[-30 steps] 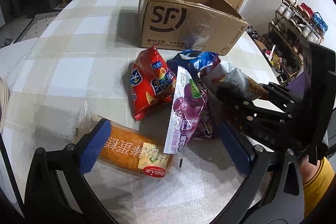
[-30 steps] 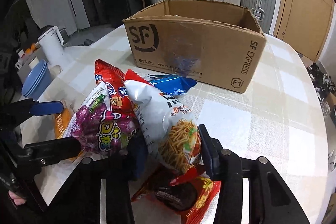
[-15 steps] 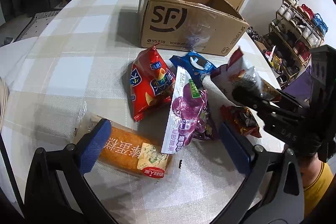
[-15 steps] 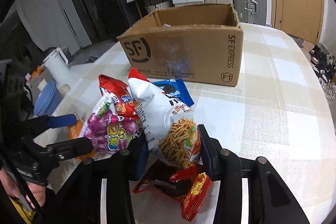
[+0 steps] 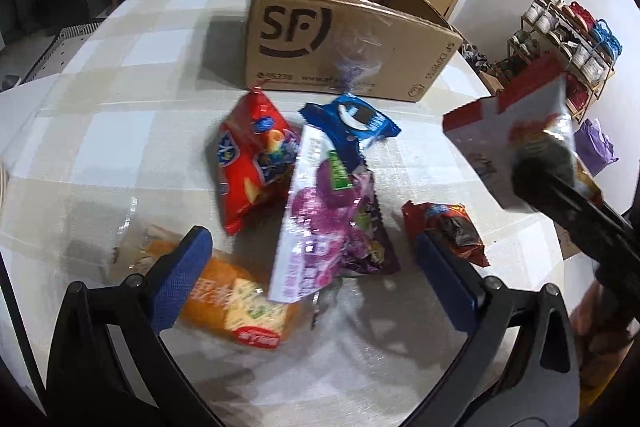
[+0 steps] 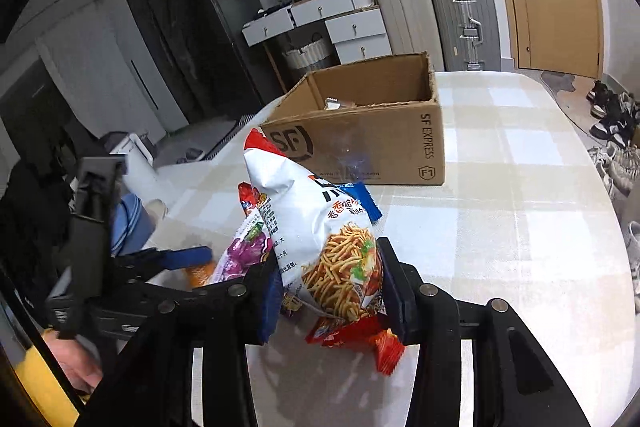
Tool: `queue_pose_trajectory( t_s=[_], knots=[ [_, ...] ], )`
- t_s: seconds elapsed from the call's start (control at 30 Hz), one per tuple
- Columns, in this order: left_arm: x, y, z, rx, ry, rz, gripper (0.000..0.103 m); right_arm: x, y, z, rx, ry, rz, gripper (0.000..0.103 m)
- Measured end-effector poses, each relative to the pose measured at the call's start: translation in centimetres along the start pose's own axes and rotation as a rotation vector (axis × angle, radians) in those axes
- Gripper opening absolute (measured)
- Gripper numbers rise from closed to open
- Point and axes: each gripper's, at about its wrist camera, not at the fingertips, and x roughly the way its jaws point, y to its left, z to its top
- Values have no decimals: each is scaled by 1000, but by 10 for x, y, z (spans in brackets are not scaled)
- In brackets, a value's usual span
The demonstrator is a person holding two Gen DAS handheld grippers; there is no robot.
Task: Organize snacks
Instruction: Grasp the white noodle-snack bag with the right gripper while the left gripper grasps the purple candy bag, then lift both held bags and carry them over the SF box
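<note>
Right wrist: hand-held gripper [image 6: 330, 291] clamps noodle-snack bag [image 6: 320, 239].

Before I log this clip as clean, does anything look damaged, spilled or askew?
Nothing spilled. The snacks lie in a loose overlapping heap: the purple bag leans over the red bag and the blue pack. The box has a scuffed, torn patch on its front.

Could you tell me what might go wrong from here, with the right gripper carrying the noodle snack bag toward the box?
1. The right gripper pinches the white noodle snack bag only near its lower end, so the puffy bag could slip or swing.
2. The cardboard box has tall walls; a low carry might catch the bag on the rim.
3. The open left gripper hovers over the purple candy bag, near the carrying path.
</note>
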Motion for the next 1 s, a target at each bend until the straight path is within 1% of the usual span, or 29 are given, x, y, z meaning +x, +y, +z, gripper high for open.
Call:
queue_pose_trajectory(
  t_s=[0.07, 0.13, 0.17, 0.2, 0.27, 0.3, 0.33, 0.4, 0.43, 0.5, 0.53, 0.6, 0.7, 0.8, 1.0],
  knots=[
    [5, -6, 1, 12, 8, 7, 101, -4, 0, -2, 5, -2, 0, 43],
    [10, -10, 2, 27, 16, 27, 95, -4, 0, -3, 3, 4, -6, 43],
    [13, -11, 1, 32, 24, 42, 86, -4, 0, -4, 4, 11, -8, 43],
    [17, -12, 1, 30, 38, 46, 79, -3, -2, -4, 5, 12, -10, 43],
    [21, -11, -1, 18, 52, 43, 73, -3, -3, -6, 5, 18, -12, 43],
    [20, -11, -1, 18, 46, 47, 66, -2, -5, -5, 7, 18, -12, 43],
    [20, -11, -1, 17, 44, 42, 63, -2, -5, -6, 10, 18, -10, 43],
    [23, -10, -1, 7, 53, 21, 49, -1, -5, -6, 10, 19, -10, 43],
    [24, -9, -1, 6, 56, 23, 47, -1, -5, -6, 8, 19, -11, 43],
    [27, -9, -1, 9, 57, 26, 38, -1, -6, -6, 3, 18, -8, 43],
    [27, -8, -1, 4, 58, 9, 35, -1, -6, -6, 2, 16, -8, 43],
    [28, -9, 0, 2, 60, -20, 24, -2, -6, -6, -2, 15, -7, 43],
    [24, -10, -1, 8, 37, -6, 19, -2, -7, -6, -2, 18, -8, 43],
    [23, -7, 0, 0, 35, -16, 18, -1, -9, -6, 2, 23, -10, 43],
    [18, -3, -2, -20, 31, -61, 16, 1, -10, -5, 11, 25, -11, 43]
  ],
)
